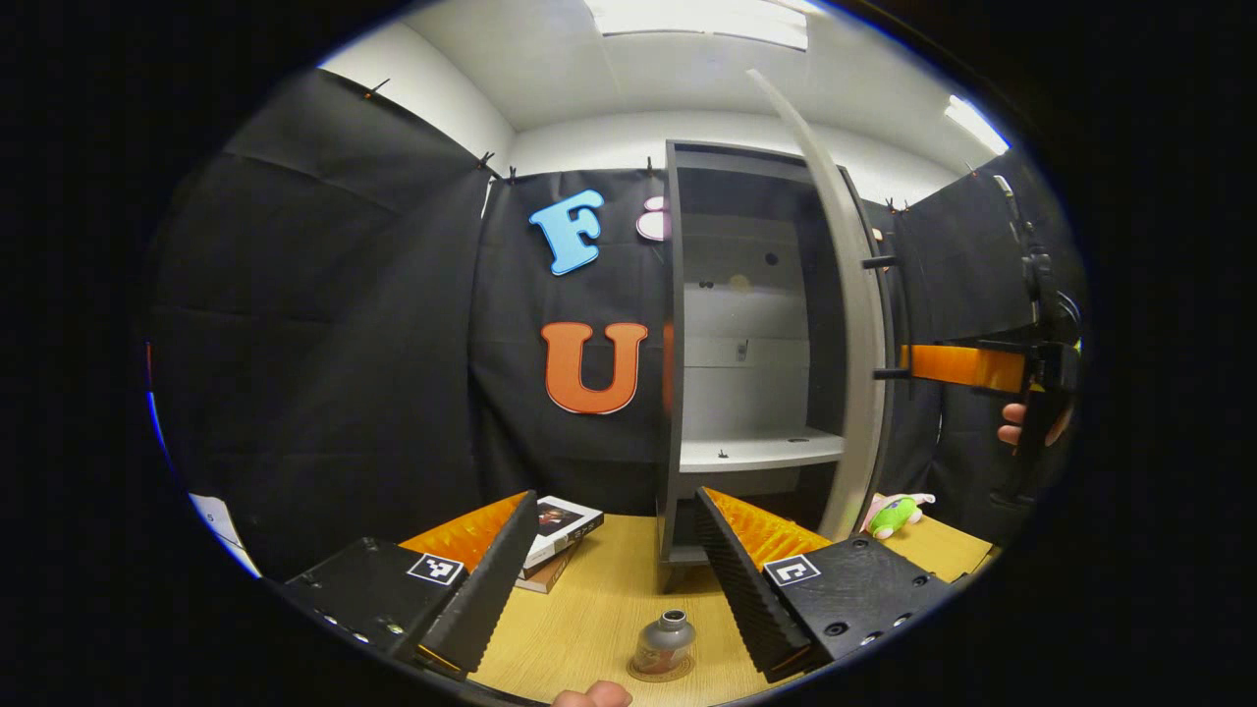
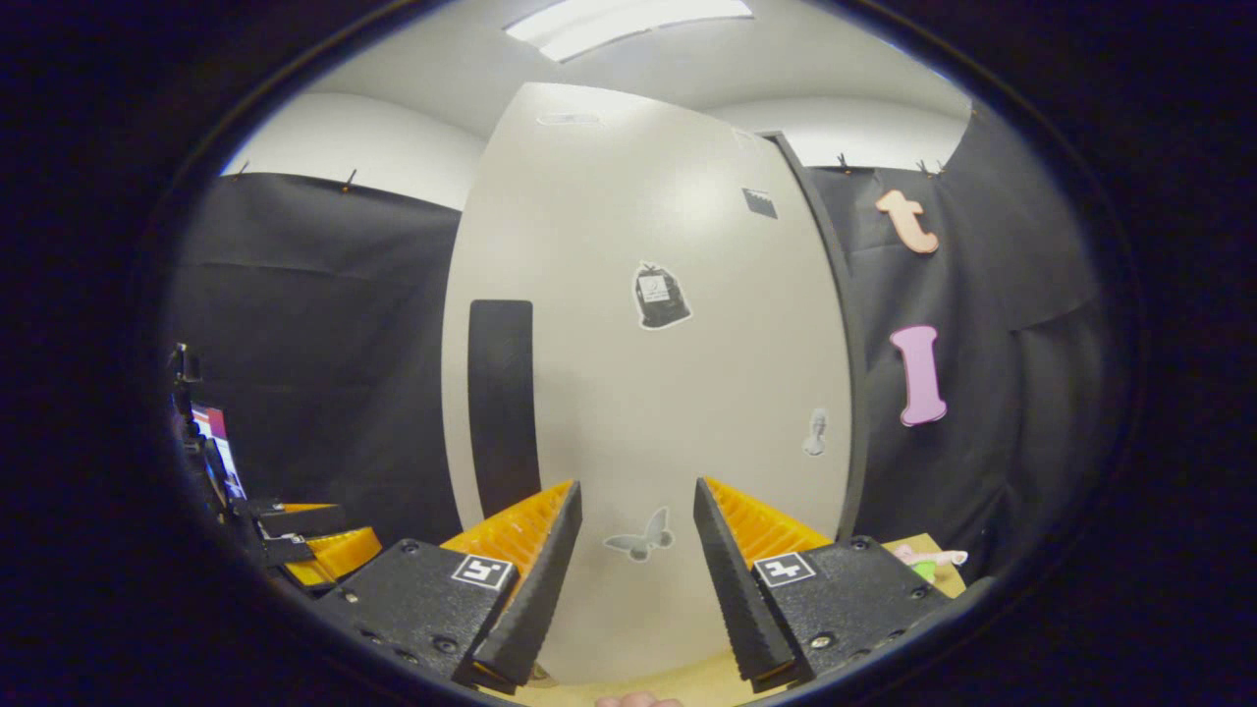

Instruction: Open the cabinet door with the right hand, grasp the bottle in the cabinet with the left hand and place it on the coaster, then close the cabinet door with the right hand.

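A small clear bottle (image 1: 664,640) stands upright on a round coaster (image 1: 660,672) on the wooden table, low between the bases of my left fingers, which do not touch it. My left gripper (image 1: 617,501) is open, facing the cabinet (image 1: 746,324). The cabinet door (image 1: 856,324) stands swung out, seen edge-on, with its black handle (image 1: 889,319) on the far side. In the right gripper view the pale door face (image 2: 648,373) is close ahead, its handle (image 2: 503,403) left of my open right gripper (image 2: 636,486). The right gripper (image 1: 967,366) also appears beside the door handle.
Stacked books (image 1: 558,535) lie on the table (image 1: 599,609) left of the cabinet. A green plush toy (image 1: 894,515) lies right of the door. A hand (image 1: 1021,427) holds the right gripper. The left gripper (image 2: 304,550) is at the lower left of the door.
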A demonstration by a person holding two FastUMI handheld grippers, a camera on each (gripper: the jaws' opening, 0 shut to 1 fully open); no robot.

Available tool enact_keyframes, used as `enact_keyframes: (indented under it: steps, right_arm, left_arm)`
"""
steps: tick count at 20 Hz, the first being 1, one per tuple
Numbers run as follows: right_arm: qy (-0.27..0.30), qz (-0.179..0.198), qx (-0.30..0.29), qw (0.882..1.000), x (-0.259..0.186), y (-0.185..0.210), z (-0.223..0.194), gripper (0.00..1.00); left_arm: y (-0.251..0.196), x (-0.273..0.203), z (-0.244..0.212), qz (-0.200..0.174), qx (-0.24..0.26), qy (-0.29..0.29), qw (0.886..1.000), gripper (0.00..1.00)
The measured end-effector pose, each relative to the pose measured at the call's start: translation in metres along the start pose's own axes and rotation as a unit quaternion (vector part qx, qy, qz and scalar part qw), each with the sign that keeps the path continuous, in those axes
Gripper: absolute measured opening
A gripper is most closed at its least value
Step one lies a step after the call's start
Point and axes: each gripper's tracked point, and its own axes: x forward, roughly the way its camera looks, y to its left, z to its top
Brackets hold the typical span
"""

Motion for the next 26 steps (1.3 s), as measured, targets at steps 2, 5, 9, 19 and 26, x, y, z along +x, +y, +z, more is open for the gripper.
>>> enact_keyframes:
  steps: [2,5,9,19,26]
  right_arm:
    - [-0.005,0.006,-0.008,1.0,0.029,0.011,-0.007,0.76]
    - [0.004,-0.002,-0.028,1.0,0.068,0.016,-0.02,0.76]
    - [0.006,-0.021,-0.031,0.999,0.086,0.013,-0.032,0.76]
    - [-0.026,-0.082,-0.03,0.996,0.007,-0.021,0.004,0.76]
    - [-0.048,-0.162,-0.025,0.985,-0.09,-0.066,0.024,0.76]
  left_arm:
    - [0.005,0.002,-0.001,0.003,-0.001,0.002,1.0,0.95]
    - [0.013,0.001,-0.003,0.008,-0.002,0.003,1.0,0.95]
    - [0.022,-0.005,-0.005,0.018,0.001,0.002,1.0,0.95]
    - [0.012,-0.014,-0.003,0.003,0.003,-0.001,1.0,0.95]
    - [-0.027,-0.015,0.0,-0.039,-0.001,-0.009,0.999,0.95]
